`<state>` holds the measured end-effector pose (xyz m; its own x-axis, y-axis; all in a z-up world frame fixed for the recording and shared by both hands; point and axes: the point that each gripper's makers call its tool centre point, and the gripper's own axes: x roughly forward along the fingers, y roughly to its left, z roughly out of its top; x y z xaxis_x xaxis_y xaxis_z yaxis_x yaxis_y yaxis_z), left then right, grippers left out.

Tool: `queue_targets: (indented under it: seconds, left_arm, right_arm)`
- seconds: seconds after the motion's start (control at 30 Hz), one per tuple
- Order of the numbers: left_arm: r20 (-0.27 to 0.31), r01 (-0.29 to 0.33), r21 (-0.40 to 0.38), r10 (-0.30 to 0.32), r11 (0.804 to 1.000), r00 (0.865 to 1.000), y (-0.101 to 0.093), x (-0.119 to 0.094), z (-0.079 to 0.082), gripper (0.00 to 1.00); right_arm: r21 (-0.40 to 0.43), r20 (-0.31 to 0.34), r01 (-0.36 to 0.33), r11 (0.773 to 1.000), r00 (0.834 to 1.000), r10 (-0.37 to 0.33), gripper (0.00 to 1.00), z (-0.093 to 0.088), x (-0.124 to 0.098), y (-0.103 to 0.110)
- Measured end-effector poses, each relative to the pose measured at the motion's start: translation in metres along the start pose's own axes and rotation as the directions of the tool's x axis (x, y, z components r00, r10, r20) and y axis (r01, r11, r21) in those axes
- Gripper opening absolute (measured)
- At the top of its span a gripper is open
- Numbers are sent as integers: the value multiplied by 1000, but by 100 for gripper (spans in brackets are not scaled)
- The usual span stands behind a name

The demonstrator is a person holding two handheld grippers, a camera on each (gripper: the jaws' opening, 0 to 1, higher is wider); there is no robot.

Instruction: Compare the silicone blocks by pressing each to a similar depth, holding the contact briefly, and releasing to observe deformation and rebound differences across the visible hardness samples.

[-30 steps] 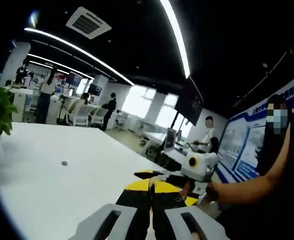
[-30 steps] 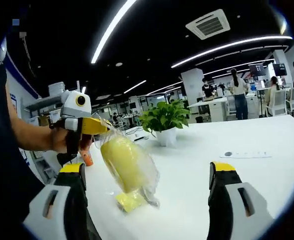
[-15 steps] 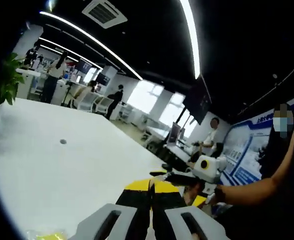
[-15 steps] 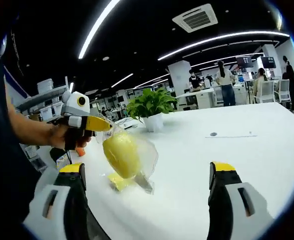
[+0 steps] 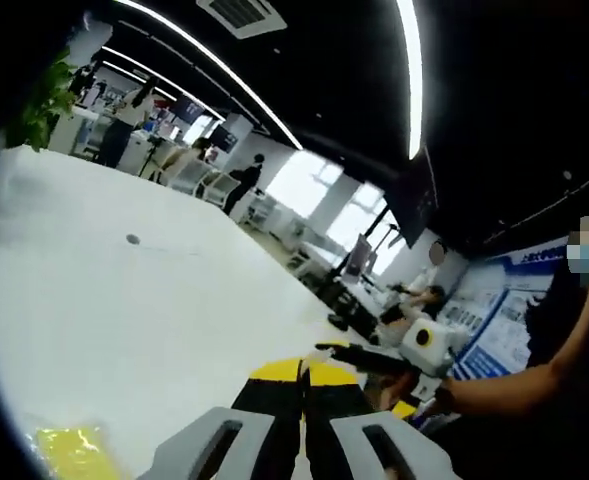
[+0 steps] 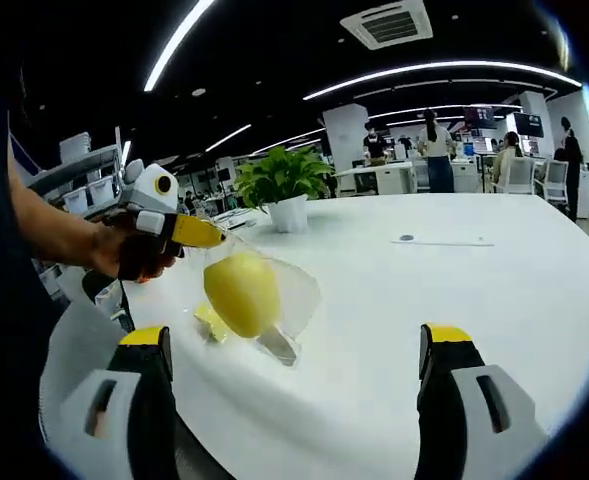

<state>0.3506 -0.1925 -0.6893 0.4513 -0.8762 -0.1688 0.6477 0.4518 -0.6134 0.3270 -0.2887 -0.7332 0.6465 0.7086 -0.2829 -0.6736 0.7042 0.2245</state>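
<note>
While the left gripper (image 6: 217,240), jaws pinched on the clear bag (image 6: 274,310), dangles a yellow block (image 6: 241,292) ahead of the wide-open, empty right gripper (image 6: 294,345), thin plastic may slip, dropping it onto the table (image 6: 454,300).

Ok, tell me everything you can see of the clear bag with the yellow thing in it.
The clear plastic bag is thin, glossy and crumpled, and holds a rounded pale yellow lump. It hangs by its top from the left gripper, whose yellow-tipped fingers are shut on it. The bag's lower end reaches down to the white table; whether it touches is unclear. A flat yellow piece lies on the table just behind it.
</note>
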Motion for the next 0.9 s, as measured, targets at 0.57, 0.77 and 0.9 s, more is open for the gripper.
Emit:
queue_targets:
  seconds: [0.57, 0.77, 0.9]
  left_arm:
    - [-40, -25, -134, 20, 991, 999, 30, 4, -33, 0]
    - [-20, -157, -128, 156, 979, 988, 68, 4, -30, 0]
    - [-31, -196, -47, 194, 980, 980, 85, 9, -28, 0]
  right_arm:
    - [61, -40, -10, 998, 999, 12, 96, -16, -1, 0]
    - [72, -88, -20, 997, 996, 27, 96, -28, 0, 6]
    - [79, -81, -12, 997, 997, 18, 96, -28, -2, 5]
